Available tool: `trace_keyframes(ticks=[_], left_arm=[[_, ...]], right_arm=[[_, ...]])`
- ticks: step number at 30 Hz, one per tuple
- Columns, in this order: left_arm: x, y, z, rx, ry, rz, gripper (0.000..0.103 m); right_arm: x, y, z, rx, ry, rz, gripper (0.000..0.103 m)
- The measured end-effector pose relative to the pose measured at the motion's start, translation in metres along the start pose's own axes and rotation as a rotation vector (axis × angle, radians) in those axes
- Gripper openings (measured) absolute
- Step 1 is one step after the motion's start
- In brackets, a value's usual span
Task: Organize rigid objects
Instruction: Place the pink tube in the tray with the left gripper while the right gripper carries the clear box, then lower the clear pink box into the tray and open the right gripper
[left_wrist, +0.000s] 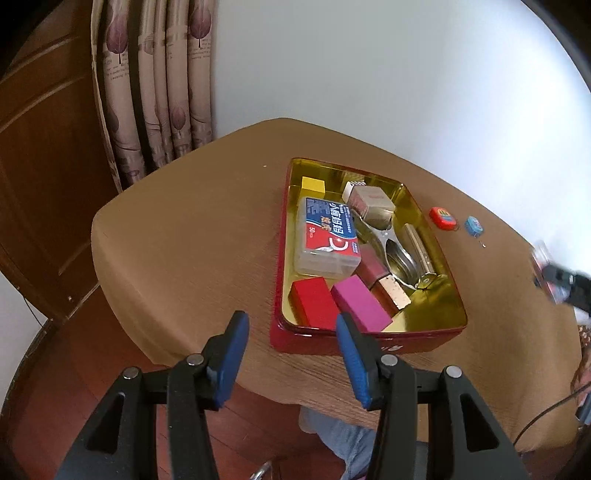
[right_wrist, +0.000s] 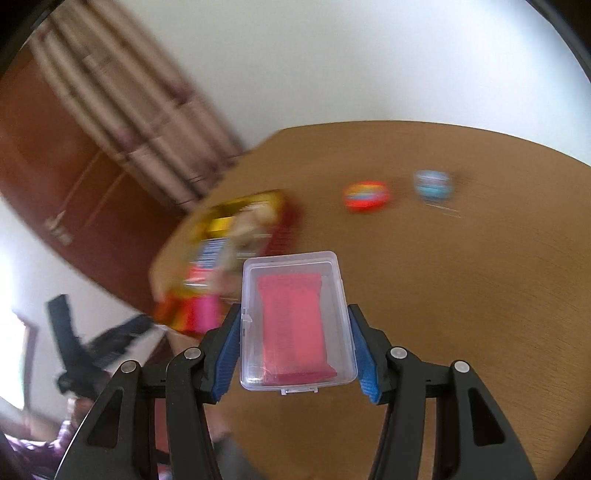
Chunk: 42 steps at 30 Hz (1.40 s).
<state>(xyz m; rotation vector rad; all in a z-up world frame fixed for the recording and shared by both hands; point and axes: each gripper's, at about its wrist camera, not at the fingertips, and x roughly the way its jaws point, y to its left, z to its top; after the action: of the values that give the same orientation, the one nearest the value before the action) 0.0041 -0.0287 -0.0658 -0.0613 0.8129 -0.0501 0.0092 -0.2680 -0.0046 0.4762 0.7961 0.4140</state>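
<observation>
Both right gripper (right_wrist: 293, 345) pads clamp a clear box (right_wrist: 297, 321), lifted above the table (right_wrist: 461, 295), long axis pointing straight ahead. Left gripper (left_wrist: 291, 360) gapes empty near the tin (left_wrist: 369, 343).

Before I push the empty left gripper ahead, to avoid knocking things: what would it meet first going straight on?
Probably the tin's near red wall. The left gripper is open and holds nothing. Just past the wall lie the red block and pink block. Depth is uncertain.
</observation>
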Motion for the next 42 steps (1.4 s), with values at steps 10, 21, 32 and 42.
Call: trace_keyframes(ticks=[10,21,32,42], left_arm=[[0.008,0.036,0.002,-0.169,0.057,-0.08,0.051],[0.014,0.044,0.001,-0.208,0.079,-0.108,0.052],[0.015,0.043,0.001,-0.204,0.077,-0.099,0.053],[0.013,0.041,0.001,-0.196,0.073,-0.084,0.053]], right_arm=[[0.137,0.115,0.019,-0.242,0.233,0.12,0.052],[0.195,0.134,0.009,-0.392,0.306,0.068,0.052],[0.189,0.128,0.003,-0.412,0.238,0.045,0.072],[0.085,-0.012,-0.003,-0.091,-0.093,-0.226,0.083]])
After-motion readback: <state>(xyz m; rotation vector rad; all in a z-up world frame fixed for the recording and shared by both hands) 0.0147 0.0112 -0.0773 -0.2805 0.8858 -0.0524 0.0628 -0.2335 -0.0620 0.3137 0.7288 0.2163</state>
